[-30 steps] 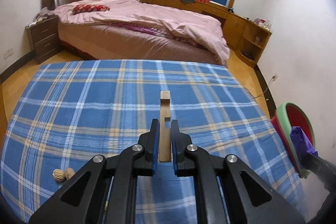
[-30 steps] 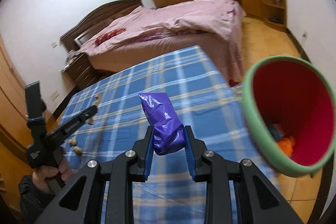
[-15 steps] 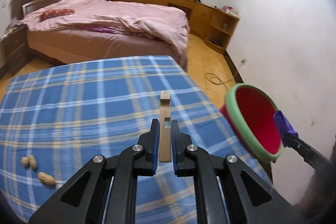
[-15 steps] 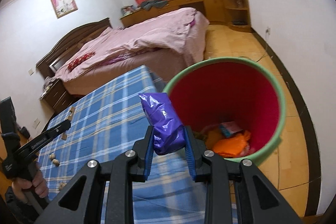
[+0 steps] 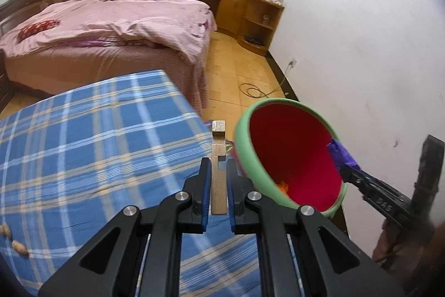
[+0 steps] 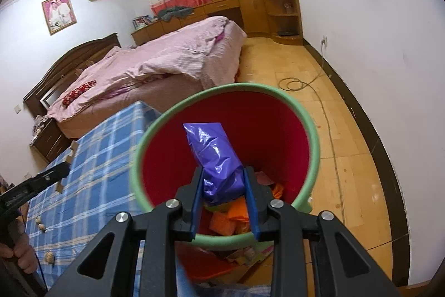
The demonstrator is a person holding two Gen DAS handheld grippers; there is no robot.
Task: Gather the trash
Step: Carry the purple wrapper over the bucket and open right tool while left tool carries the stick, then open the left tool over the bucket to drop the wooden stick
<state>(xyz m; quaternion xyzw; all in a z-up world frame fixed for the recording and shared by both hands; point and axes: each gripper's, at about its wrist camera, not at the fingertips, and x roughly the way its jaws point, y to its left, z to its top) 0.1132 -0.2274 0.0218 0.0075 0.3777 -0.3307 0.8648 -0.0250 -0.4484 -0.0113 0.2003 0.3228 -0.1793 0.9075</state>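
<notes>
My right gripper (image 6: 222, 177) is shut on a crumpled purple wrapper (image 6: 217, 157) and holds it over the mouth of a red bin with a green rim (image 6: 311, 130); orange and other trash lies inside. In the left wrist view the bin (image 5: 247, 157) stands right of the table and the wrapper (image 5: 340, 155) hangs over its far side. My left gripper (image 5: 219, 171) is shut on a notched wooden stick (image 5: 218, 157), above the blue plaid table's (image 5: 97, 144) right edge.
Peanuts (image 5: 12, 238) lie at the table's left, also in the right wrist view (image 6: 44, 241). A pink bed (image 5: 111, 27) stands behind. Wooden cabinets (image 5: 250, 13) line the far wall. A cable (image 6: 319, 102) runs across the floor by the white wall.
Both grippers have swung right toward the bin. The right one carried the purple wrapper from over the table to above the bin's opening. The left one moved to the table's right edge.
</notes>
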